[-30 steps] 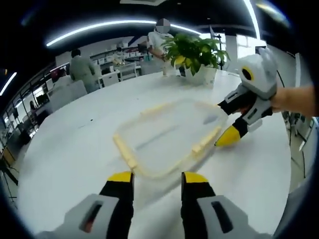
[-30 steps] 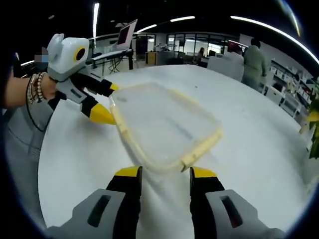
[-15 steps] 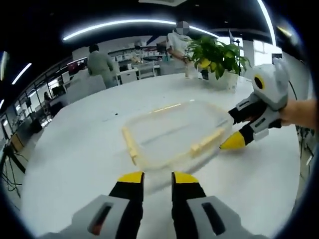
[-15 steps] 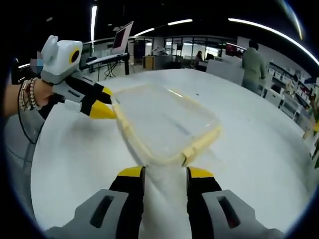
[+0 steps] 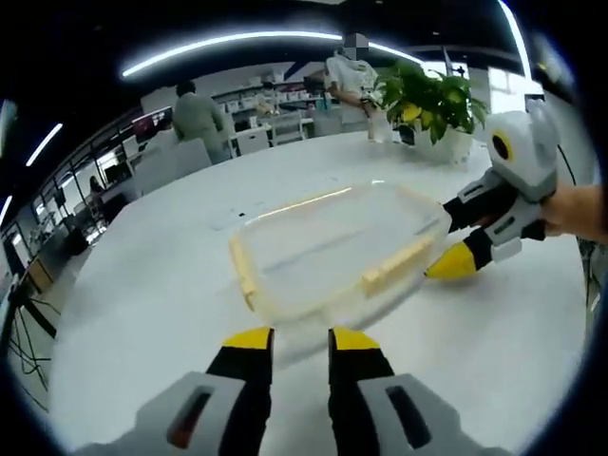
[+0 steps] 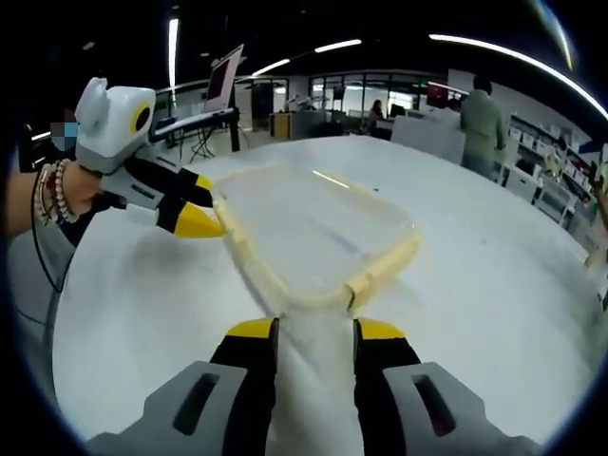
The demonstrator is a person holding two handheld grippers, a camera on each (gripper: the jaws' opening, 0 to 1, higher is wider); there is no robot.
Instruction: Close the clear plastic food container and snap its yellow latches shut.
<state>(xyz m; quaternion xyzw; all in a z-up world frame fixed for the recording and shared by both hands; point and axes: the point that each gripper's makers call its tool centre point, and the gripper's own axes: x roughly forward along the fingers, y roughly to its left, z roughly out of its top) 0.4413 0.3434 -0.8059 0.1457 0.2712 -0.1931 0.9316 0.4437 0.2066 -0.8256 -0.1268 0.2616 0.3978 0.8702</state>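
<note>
In the left gripper view, the clear plastic food container (image 5: 334, 252) lies flat on the white round bench (image 5: 142, 285), directly ahead of the left gripper (image 5: 296, 342), whose yellow-tipped jaws stand a narrow gap apart with nothing between them, just short of the container's near corner. The lid appears to be down on the container already, though the clear plastic makes that hard to judge. The container's long axis runs from near left to far right. One yellow latch (image 5: 243, 275) lies along the left edge and another, the near-right latch (image 5: 399, 264), along the edge facing the right gripper (image 5: 454, 258), which comes in from the right with its lower jaw tip touching or just beside the container's right corner. A potted plant (image 5: 432, 100) stands well beyond, near the bench's far edge; the bench around the container is bare, leaving open room on every side.

In the right gripper view, the same container (image 6: 313, 237) lies just ahead of the right gripper (image 6: 313, 332), jaws a small gap apart and empty, almost at the near corner. The left gripper (image 6: 195, 214) meets the container's far-left corner. Both grippers sit about equally close, at opposite corners, so either could press a latch next.
</note>
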